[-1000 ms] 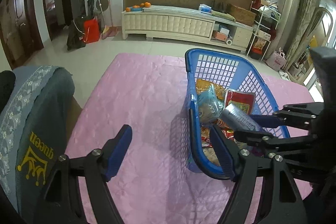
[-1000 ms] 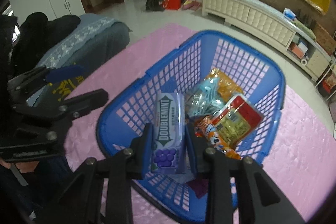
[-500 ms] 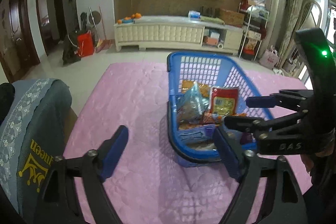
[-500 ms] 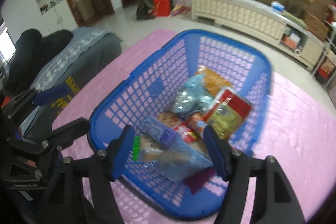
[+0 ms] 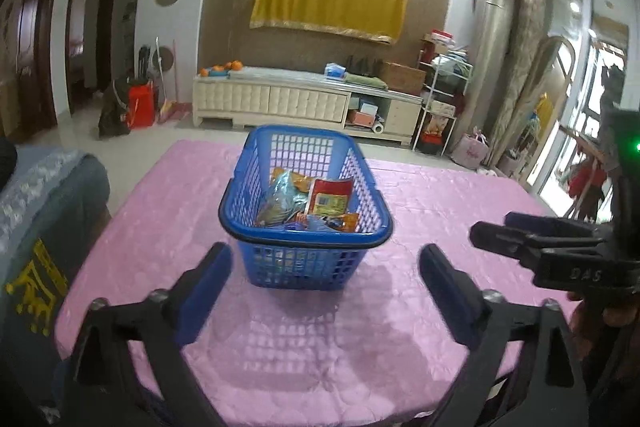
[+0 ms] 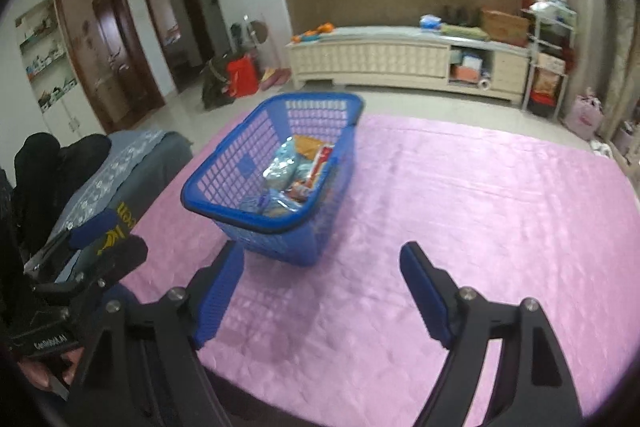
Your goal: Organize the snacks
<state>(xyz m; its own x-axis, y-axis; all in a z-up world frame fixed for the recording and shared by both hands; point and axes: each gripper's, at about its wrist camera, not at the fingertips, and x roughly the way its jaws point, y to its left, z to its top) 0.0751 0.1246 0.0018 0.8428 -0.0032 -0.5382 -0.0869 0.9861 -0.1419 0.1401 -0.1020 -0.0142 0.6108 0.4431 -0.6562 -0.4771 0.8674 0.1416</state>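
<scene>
On the pink counter [image 5: 440, 195] the basket [image 5: 304, 227] holds the snacks [image 5: 308, 203]. On its near side both tongs, left [image 5: 324, 291] and right [image 6: 320, 291], are opening with nothing between them. A careless swing could knock the light basket over its edge. Packets at its bottom are hidden behind the rim; labels are unreadable.

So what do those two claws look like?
Both claws are black frames, jointed with silver bolts. Each has two long fingers tipped with flat blue pads. The left claw and the right claw look the same. From the side, the right one shows raised letters on its body and a small green light above it.
</scene>
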